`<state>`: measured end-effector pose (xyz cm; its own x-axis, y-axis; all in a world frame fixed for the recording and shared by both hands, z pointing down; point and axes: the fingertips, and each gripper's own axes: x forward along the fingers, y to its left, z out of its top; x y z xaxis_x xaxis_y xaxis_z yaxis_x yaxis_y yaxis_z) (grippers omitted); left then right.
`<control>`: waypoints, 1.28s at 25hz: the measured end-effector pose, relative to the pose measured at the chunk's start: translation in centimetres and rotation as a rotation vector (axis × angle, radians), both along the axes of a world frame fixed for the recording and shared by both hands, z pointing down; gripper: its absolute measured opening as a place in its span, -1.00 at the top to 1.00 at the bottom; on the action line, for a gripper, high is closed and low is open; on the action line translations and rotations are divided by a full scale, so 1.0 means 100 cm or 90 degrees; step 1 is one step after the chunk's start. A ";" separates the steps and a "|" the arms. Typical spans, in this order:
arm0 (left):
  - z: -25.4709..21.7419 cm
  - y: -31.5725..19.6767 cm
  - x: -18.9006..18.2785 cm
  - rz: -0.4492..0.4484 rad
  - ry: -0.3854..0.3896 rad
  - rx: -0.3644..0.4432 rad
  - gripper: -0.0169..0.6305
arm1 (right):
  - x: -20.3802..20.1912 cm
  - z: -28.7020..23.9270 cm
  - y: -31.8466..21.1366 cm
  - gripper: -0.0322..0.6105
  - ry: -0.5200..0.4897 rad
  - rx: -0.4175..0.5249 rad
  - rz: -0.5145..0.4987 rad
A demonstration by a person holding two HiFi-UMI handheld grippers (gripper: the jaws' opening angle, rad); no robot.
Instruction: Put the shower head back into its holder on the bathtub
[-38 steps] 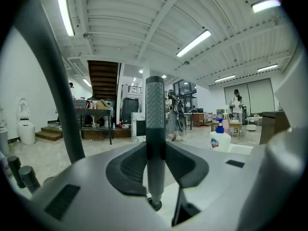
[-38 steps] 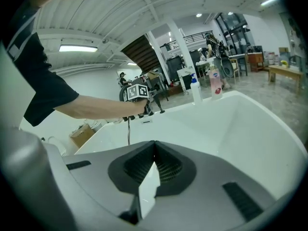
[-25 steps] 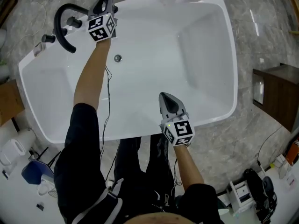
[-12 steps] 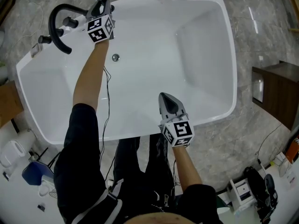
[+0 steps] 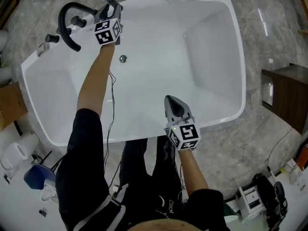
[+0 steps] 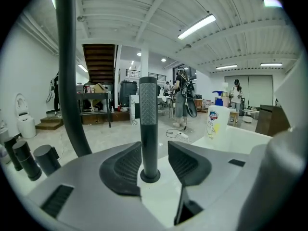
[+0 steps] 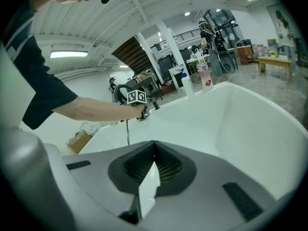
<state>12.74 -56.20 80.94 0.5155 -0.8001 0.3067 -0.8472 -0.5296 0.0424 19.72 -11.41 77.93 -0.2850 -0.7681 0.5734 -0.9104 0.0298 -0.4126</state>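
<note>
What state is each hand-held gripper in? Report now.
Left hand-held gripper: open, shower head between its jaws.
Right hand-held gripper: closed, empty.

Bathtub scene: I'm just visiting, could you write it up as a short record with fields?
bathtub: white, on a grey floor
shower head: black, upright in its holder on the rim
left gripper: jaws apart around the shower head, gap showing on one side
right gripper: shut, nothing in it, over the near rim
faucet: black arched spout beside the shower head
bottle: stands on the rim
</note>
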 end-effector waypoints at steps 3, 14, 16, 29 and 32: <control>-0.005 0.016 -0.007 0.000 0.003 -0.012 0.39 | 0.000 -0.010 0.000 0.87 0.003 0.009 0.005; -0.076 0.111 -0.026 0.066 -0.021 -0.008 0.78 | -0.006 -0.075 -0.017 0.87 0.038 0.061 0.003; -0.095 0.131 -0.030 0.089 -0.030 0.004 0.81 | -0.006 -0.090 -0.021 0.87 0.047 0.078 -0.002; -0.223 0.253 -0.099 0.135 -0.071 0.035 0.86 | -0.032 -0.209 -0.047 0.87 0.097 0.197 -0.034; -0.254 0.274 -0.117 0.133 -0.073 0.048 0.86 | -0.042 -0.238 -0.046 0.87 0.110 0.223 -0.046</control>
